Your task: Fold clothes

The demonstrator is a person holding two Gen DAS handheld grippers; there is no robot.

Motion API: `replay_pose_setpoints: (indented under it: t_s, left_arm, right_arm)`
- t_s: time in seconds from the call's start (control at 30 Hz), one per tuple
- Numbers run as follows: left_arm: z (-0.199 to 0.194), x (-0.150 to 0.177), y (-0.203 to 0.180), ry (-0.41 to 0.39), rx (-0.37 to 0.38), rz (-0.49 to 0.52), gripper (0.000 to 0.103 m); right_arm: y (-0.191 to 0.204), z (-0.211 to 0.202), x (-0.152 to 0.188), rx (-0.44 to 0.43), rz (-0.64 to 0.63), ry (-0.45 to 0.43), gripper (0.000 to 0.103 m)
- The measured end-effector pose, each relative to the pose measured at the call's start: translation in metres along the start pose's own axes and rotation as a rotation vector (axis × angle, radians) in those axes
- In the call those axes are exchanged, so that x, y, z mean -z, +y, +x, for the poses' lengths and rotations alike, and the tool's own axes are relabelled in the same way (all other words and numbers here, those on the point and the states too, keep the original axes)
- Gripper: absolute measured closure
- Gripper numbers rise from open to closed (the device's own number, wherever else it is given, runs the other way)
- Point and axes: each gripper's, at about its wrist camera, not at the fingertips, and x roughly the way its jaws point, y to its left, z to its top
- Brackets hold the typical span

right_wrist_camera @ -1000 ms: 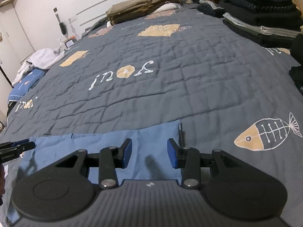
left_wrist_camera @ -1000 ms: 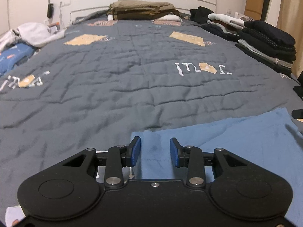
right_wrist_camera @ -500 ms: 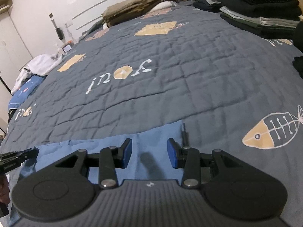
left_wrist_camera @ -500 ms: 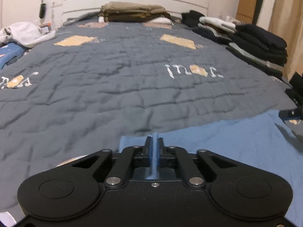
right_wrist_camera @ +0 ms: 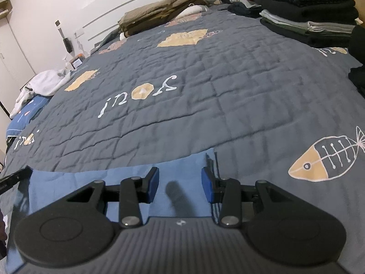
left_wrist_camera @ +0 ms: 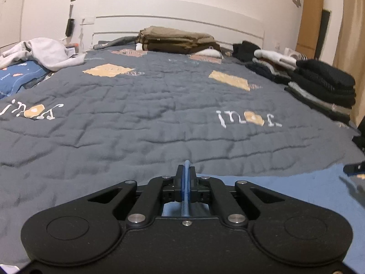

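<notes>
A light blue garment [left_wrist_camera: 285, 189] lies flat on the near part of the grey quilt [left_wrist_camera: 136, 118]. My left gripper [left_wrist_camera: 186, 175] sits at the garment's left corner, shut, with a thin fold of the blue cloth pinched between its pads. My right gripper [right_wrist_camera: 180, 182] hovers over the garment's [right_wrist_camera: 91, 178] right end near the far corner, jaws open, nothing between them but its shadow on the cloth. Each gripper's tip shows at the edge of the other's view: the right gripper [left_wrist_camera: 355, 167] and the left gripper [right_wrist_camera: 16, 175].
Stacks of dark folded clothes [left_wrist_camera: 324, 84] line the bed's right side and show again as the dark stacks [right_wrist_camera: 308, 11]. A brown folded pile [left_wrist_camera: 178, 40] rests by the headboard. A crumpled white garment [left_wrist_camera: 41, 52] lies at the far left.
The left jaws closed on the blue garment's corner and the left view tipped upward. The right gripper stayed open and hardly moved.
</notes>
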Motion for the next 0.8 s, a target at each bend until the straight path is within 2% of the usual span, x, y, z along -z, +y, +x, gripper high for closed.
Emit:
replay_pose_setpoints:
  t_s: [0.1, 0.3, 0.57, 0.6, 0.63, 0.67, 0.8]
  left_arm:
    - [-0.005, -0.004, -0.002, -0.023, 0.001, 0.002, 0.101]
    - [0.006, 0.009, 0.001, 0.057, -0.006, 0.003, 0.101]
    - [0.006, 0.011, 0.006, 0.069, 0.004, -0.020, 0.101]
    - [0.007, 0.011, 0.006, 0.072, 0.005, -0.021, 0.101]
    - [0.007, 0.012, 0.007, 0.075, 0.006, -0.022, 0.101]
    - [0.007, 0.012, 0.007, 0.077, 0.009, -0.026, 0.101]
    - [0.005, 0.010, 0.012, 0.066, 0.022, -0.053, 0.101]
  right_arm:
    - [-0.003, 0.000, -0.001, -0.002, 0.000, -0.002, 0.063]
    - [-0.010, 0.016, 0.003, 0.007, -0.009, 0.032, 0.063]
    - [-0.007, 0.027, 0.005, 0.025, -0.011, -0.003, 0.065]
    - [-0.007, 0.027, 0.005, 0.026, -0.006, -0.007, 0.073]
    - [-0.007, 0.027, 0.005, 0.024, 0.005, -0.007, 0.087]
    - [-0.008, 0.027, 0.004, 0.011, 0.020, -0.004, 0.094]
    - [-0.012, 0.018, -0.002, -0.017, 0.061, -0.050, 0.097]
